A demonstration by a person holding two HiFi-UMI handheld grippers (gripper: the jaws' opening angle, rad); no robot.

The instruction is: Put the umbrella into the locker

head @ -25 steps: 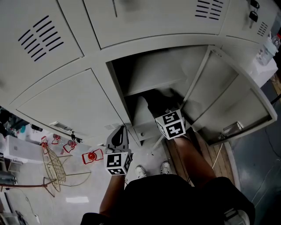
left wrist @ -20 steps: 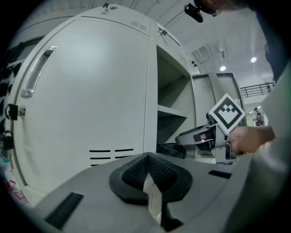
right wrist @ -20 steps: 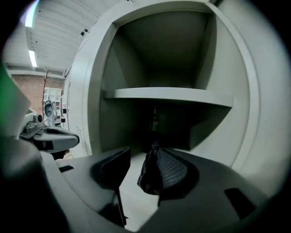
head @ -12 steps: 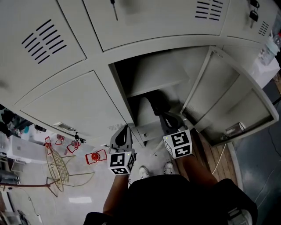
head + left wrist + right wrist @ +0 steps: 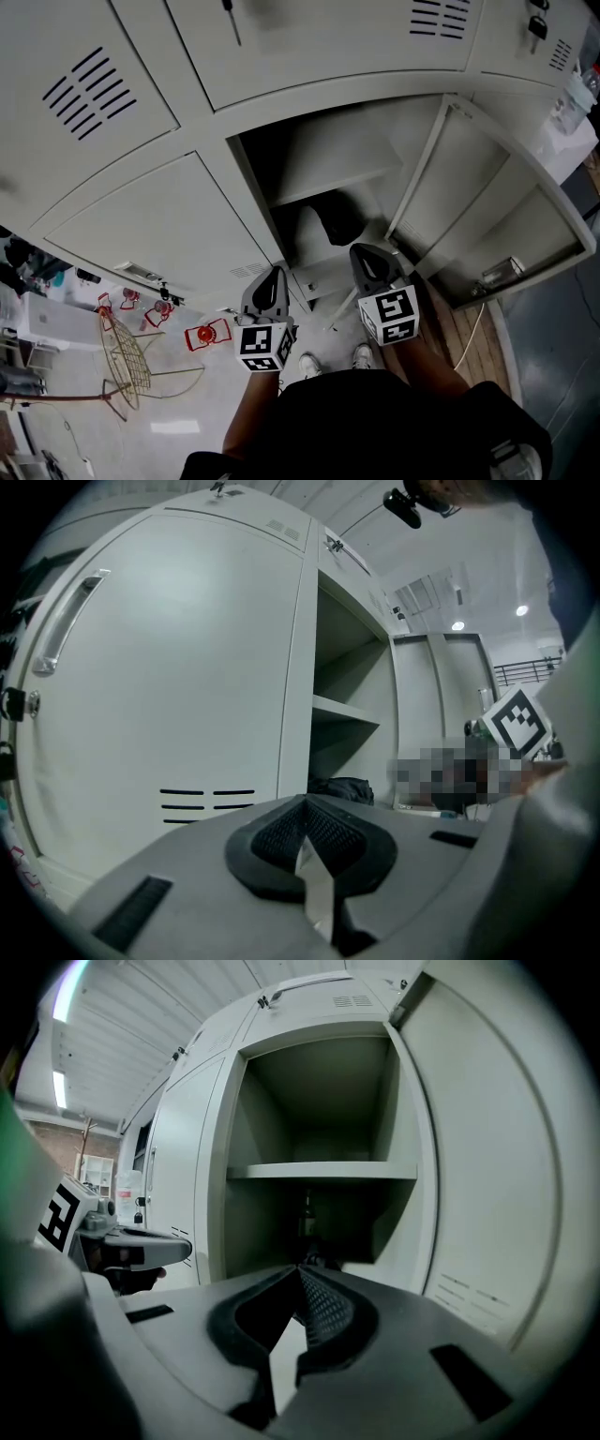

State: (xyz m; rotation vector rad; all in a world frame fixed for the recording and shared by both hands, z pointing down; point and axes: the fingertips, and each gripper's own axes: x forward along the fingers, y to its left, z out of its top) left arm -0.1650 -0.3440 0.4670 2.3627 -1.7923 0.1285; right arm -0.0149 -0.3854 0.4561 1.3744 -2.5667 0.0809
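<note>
The black folded umbrella (image 5: 339, 223) lies on the floor of the open locker (image 5: 281, 164), under its shelf (image 5: 328, 183). From the left gripper view the umbrella (image 5: 342, 788) shows as a dark bundle inside the opening. In the right gripper view the umbrella (image 5: 314, 1258) is a dark shape just past my jaw tips. My right gripper (image 5: 368, 262) is outside the locker mouth, shut and empty. My left gripper (image 5: 272, 283) hangs by the closed door to the left, also shut and empty.
The locker door (image 5: 487, 211) stands swung open to the right. A closed locker door (image 5: 159, 220) is on the left. A wire frame stand (image 5: 117, 361) and red items (image 5: 202, 335) sit on the floor at the left. My shoes (image 5: 309, 364) are below the grippers.
My right gripper has drawn back out of the locker toward me, away from the umbrella, which stays inside. The left gripper has hardly moved.
</note>
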